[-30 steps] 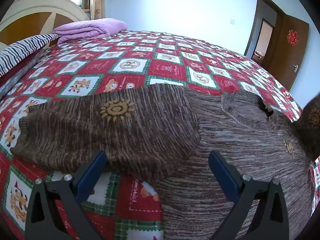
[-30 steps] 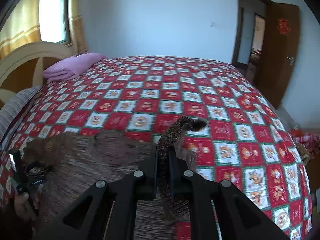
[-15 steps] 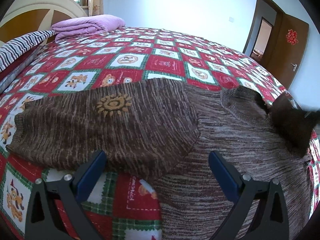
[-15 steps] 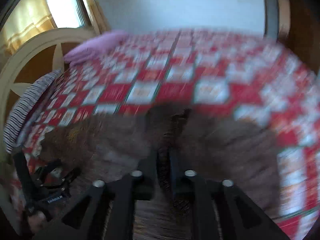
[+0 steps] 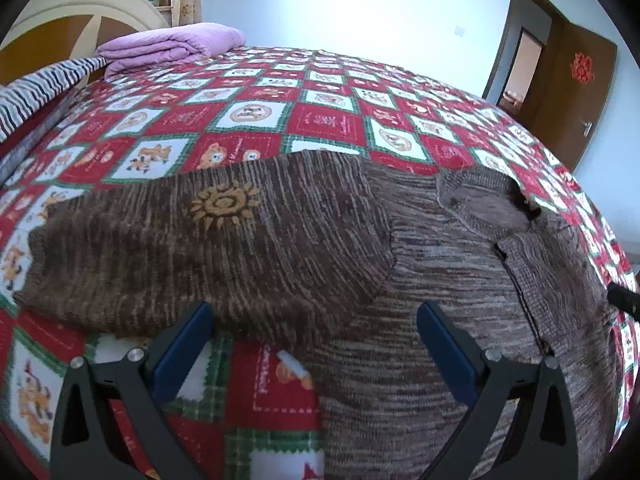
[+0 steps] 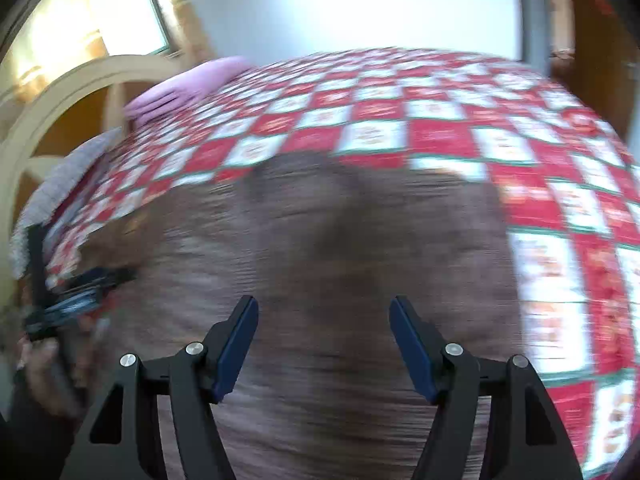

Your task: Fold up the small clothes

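A brown striped knit sweater (image 5: 420,264) lies flat on the quilt. Its left sleeve (image 5: 192,240), marked with a yellow sun, stretches out to the left. The other sleeve (image 5: 560,276) lies folded over the body at the right. My left gripper (image 5: 314,320) hovers open just above the lower edge of the sun sleeve and grips nothing. In the blurred right wrist view the right gripper (image 6: 323,312) is low over the sweater (image 6: 328,240), its jaws opening, with no cloth between them. The left gripper (image 6: 80,292) shows there at the far left, held by a hand (image 6: 40,364).
A red, white and green checked quilt (image 5: 320,120) covers the bed. A folded purple blanket (image 5: 172,46) and a striped cloth (image 5: 44,88) lie by the headboard. A brown door (image 5: 576,92) stands open at the back right.
The right gripper let go of the sleeve it held up, sank toward the sweater and parted its jaws. The sleeve now lies over the body. The left gripper stayed put.
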`<control>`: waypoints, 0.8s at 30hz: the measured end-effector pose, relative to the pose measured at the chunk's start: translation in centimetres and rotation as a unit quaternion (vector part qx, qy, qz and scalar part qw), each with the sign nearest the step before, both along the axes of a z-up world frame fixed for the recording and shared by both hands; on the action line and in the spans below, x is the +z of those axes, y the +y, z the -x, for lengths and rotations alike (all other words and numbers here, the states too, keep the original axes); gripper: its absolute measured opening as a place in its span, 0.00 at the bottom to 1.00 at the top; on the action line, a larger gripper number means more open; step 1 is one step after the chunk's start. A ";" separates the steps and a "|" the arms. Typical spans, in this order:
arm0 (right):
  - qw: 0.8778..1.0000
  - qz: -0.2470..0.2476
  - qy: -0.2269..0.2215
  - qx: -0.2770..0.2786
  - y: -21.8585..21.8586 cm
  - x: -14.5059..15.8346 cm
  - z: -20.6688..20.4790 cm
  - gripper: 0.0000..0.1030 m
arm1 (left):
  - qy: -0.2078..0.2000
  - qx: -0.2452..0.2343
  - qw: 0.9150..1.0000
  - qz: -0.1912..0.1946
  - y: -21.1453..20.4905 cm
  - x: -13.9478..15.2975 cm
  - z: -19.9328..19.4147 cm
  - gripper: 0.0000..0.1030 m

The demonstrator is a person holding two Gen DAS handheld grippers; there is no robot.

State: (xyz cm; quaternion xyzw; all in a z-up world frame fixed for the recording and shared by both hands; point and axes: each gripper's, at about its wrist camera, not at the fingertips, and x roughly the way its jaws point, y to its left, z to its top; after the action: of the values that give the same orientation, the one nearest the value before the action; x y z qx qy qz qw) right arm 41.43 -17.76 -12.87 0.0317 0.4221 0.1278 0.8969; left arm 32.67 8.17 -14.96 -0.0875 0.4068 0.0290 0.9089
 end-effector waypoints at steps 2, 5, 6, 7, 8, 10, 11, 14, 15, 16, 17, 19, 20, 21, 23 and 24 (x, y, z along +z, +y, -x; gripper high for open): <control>0.999 0.001 0.001 -0.034 -3.0 -0.2 -0.2 0.67 | 0.006 -0.017 1.000 -0.017 -0.8 1.0 0.4 1.00; 0.996 -0.005 -0.010 -0.086 -7.1 -0.6 0.0 0.67 | -0.004 -0.057 0.997 -0.052 -3.0 3.4 1.1 1.00; 0.995 -0.007 -0.013 -0.101 -8.2 -0.9 0.2 0.67 | -0.010 -0.079 0.995 -0.061 -4.1 4.5 1.2 1.00; 0.993 -0.012 -0.014 -0.114 -9.3 -1.2 0.3 0.67 | -0.012 -0.100 0.993 -0.064 -5.1 5.3 1.1 1.00; 0.992 -0.020 -0.013 -0.124 -10.2 -1.5 0.5 0.67 | -0.012 -0.114 0.991 -0.064 -5.7 5.7 1.1 1.00; 0.989 -0.040 -0.009 -0.145 -11.8 -2.4 0.9 0.67 | -0.013 -0.147 0.986 -0.073 -8.1 6.7 0.3 1.00; 0.987 -0.047 -0.009 -0.153 -12.3 -2.8 1.1 0.67 | -0.015 -0.160 0.984 -0.075 -9.1 6.9 -0.1 1.00; 0.982 -0.080 -0.014 -0.169 -14.1 -4.4 2.3 0.67 | -0.009 -0.195 0.977 -0.083 -12.4 6.3 -2.1 1.00; 0.980 -0.100 -0.021 -0.168 -14.7 -4.6 2.6 0.67 | -0.001 -0.203 0.976 -0.079 -13.3 5.8 -3.0 0.99; 0.979 -0.114 -0.027 -0.169 -14.9 -4.5 2.8 0.67 | 0.005 -0.212 0.974 -0.078 -14.4 5.1 -3.8 0.97; 0.976 -0.127 -0.033 -0.171 -15.3 -4.5 3.0 0.67 | 0.012 -0.217 0.973 -0.082 -15.5 4.2 -4.7 0.89; 0.974 -0.143 -0.035 -0.174 -15.8 -4.7 3.1 0.67 | 0.030 -0.219 0.972 -0.079 -16.7 2.8 -6.1 0.82; 0.973 -0.148 -0.034 -0.173 -15.9 -4.9 3.1 0.68 | 0.039 -0.219 0.972 -0.079 -17.3 2.1 -6.7 0.82; 0.973 -0.152 -0.033 -0.173 -16.0 -5.1 3.1 0.68 | 0.047 -0.213 0.972 -0.084 -17.9 1.3 -7.2 0.82; 0.972 -0.156 -0.035 -0.171 -15.9 -5.0 3.2 0.68 | 0.059 -0.199 0.975 -0.085 -18.4 0.0 -8.4 0.76; 0.972 -0.156 -0.035 -0.171 -15.8 -5.0 3.2 0.68 | 0.060 -0.195 0.976 -0.074 -18.3 -0.3 -8.7 0.63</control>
State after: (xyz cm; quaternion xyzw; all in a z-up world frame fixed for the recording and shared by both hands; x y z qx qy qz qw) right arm 38.27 -33.57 -17.90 0.2386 0.3531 0.0381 0.9038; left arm 41.38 -10.14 -15.26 0.0626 0.4669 -0.1132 0.8748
